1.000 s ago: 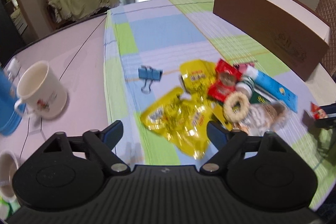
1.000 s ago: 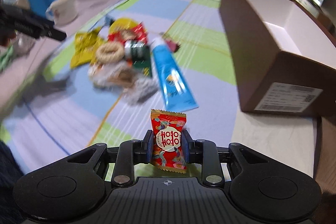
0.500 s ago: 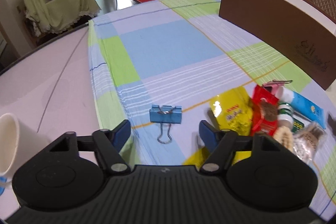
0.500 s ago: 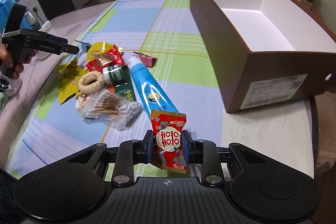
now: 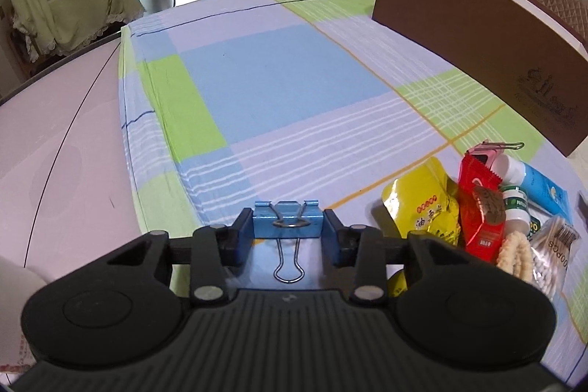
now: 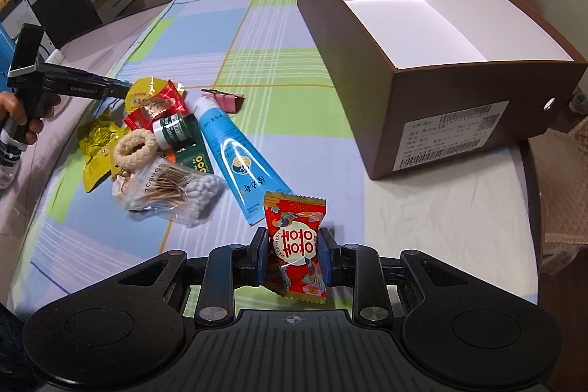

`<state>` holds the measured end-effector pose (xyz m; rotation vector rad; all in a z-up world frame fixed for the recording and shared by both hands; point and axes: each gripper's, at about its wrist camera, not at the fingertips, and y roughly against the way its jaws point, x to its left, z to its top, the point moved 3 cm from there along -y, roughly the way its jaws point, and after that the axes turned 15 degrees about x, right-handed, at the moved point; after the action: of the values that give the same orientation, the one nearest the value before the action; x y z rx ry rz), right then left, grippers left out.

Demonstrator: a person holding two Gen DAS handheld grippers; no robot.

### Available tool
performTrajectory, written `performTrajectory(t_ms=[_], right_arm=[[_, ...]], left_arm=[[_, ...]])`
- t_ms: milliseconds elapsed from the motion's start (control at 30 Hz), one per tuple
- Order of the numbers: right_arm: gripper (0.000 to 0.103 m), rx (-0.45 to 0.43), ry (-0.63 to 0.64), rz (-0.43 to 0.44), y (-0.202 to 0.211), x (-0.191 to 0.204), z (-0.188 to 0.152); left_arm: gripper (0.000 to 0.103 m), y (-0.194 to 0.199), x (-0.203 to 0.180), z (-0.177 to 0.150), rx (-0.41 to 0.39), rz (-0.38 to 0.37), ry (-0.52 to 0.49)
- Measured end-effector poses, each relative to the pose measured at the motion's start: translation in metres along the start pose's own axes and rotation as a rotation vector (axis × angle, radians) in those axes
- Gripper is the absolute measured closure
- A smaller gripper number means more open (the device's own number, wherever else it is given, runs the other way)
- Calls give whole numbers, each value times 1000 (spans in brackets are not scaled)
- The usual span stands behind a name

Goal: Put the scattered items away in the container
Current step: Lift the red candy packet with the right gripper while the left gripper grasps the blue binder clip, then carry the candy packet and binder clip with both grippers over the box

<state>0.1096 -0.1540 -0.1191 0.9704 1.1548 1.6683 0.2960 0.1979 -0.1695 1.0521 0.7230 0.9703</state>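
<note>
Left wrist view: left gripper [image 5: 288, 226] is closed narrow on the blue binder clip [image 5: 287, 220], pads on both ends, clip handle pointing back toward the tool. Rest of the pile sits just right of the fingers: yellow pouch [image 5: 426, 204], red sachet [image 5: 481, 208], blue tube [image 5: 540, 188], pink clip [image 5: 485, 153], rope ring [image 5: 516, 254], cotton swab bag [image 5: 551, 245]. Right wrist view: right gripper [image 6: 293, 254] clamps the red candy packet [image 6: 296, 247] upright, lifted off the cloth. Brown box [image 6: 477, 105] is ahead-right of it, inside looks empty as far as visible.

Progress: prob early, nothing in box yet, 2 items gripped, ~6+ left on the checked cloth [image 5: 279, 87].

Room: open cloth ahead of left tool, no obstacles. Box near wall stands tall, so both tools must clear its rim before dropping. Table edge is close on right tool's right side.
</note>
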Motion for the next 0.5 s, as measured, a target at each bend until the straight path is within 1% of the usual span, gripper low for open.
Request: performTrajectory(t_ms=[100,200,367,500], right_arm=[[76,-9,-2,7,5,1,-2],[76,-23,-9,20,11,0,-5],[76,-63,-15,39,27,-4,-8],[76,-108,-10,77,46,-9,-9]], left_arm=[[69,6,-3,-2,-6,9,-8],[69,24,-8,-5,-31,15,-6],[69,68,-29,-11,-75,46,-19],[69,105,-56,-17,-113,64,-38]])
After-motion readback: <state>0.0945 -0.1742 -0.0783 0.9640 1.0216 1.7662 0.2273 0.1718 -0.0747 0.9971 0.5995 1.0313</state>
